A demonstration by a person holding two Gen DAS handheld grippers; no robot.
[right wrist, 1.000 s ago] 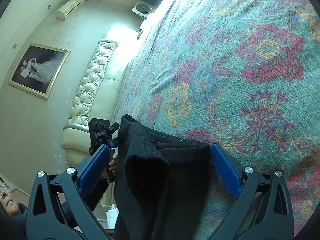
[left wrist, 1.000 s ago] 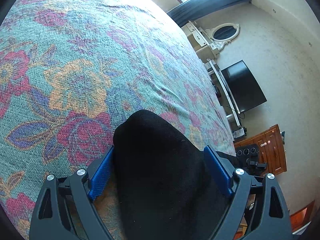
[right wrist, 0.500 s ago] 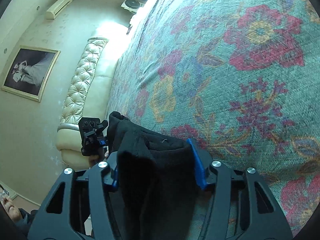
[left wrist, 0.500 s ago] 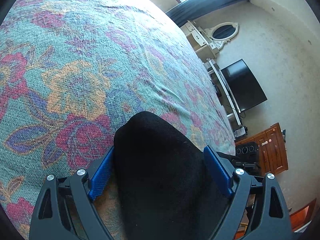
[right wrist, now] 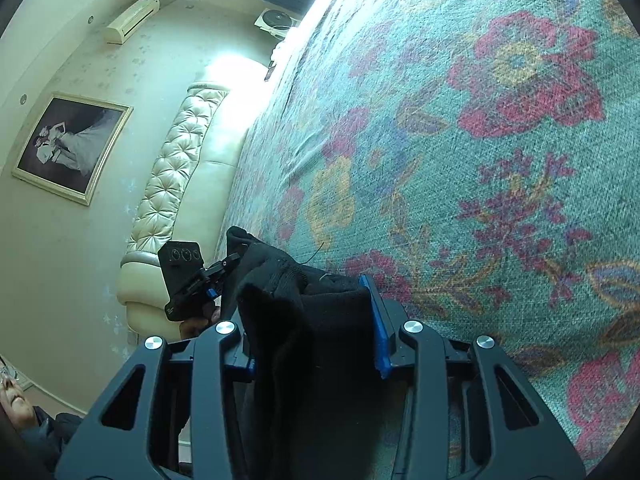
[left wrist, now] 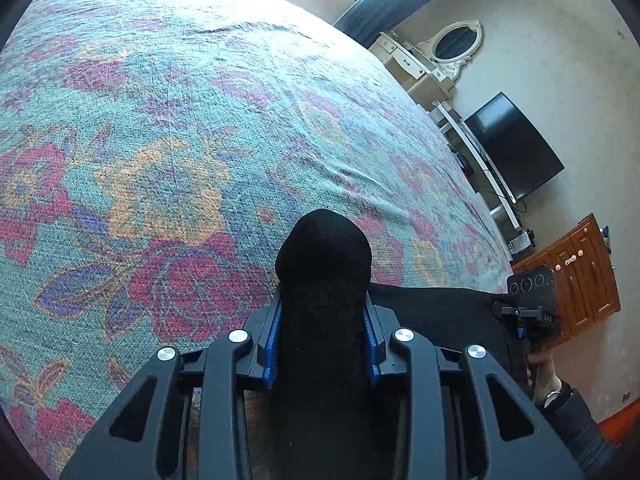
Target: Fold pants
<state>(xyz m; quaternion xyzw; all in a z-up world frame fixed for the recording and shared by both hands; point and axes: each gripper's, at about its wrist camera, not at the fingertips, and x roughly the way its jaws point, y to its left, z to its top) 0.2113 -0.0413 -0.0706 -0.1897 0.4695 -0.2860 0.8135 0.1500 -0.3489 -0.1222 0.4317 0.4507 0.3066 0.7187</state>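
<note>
The black pants (left wrist: 324, 280) are bunched between the blue pads of my left gripper (left wrist: 322, 320), which is shut on them at the near edge of the bed. The fabric runs right toward my right gripper, seen in the left wrist view (left wrist: 532, 308). In the right wrist view, my right gripper (right wrist: 312, 320) is shut on a thick fold of the pants (right wrist: 304, 320). My left gripper shows there at the left (right wrist: 188, 280), also holding the pants.
A floral bedspread (left wrist: 180, 140) covers the bed and fills both views. A TV (left wrist: 512, 148), a white dresser with mirror (left wrist: 432, 60) and a wooden cabinet (left wrist: 580, 280) stand beyond the bed. A tufted cream headboard (right wrist: 172, 184) lies left in the right wrist view.
Both grippers were open around the pants a second ago. The right closed first, then the left; both now pinch the fabric.
</note>
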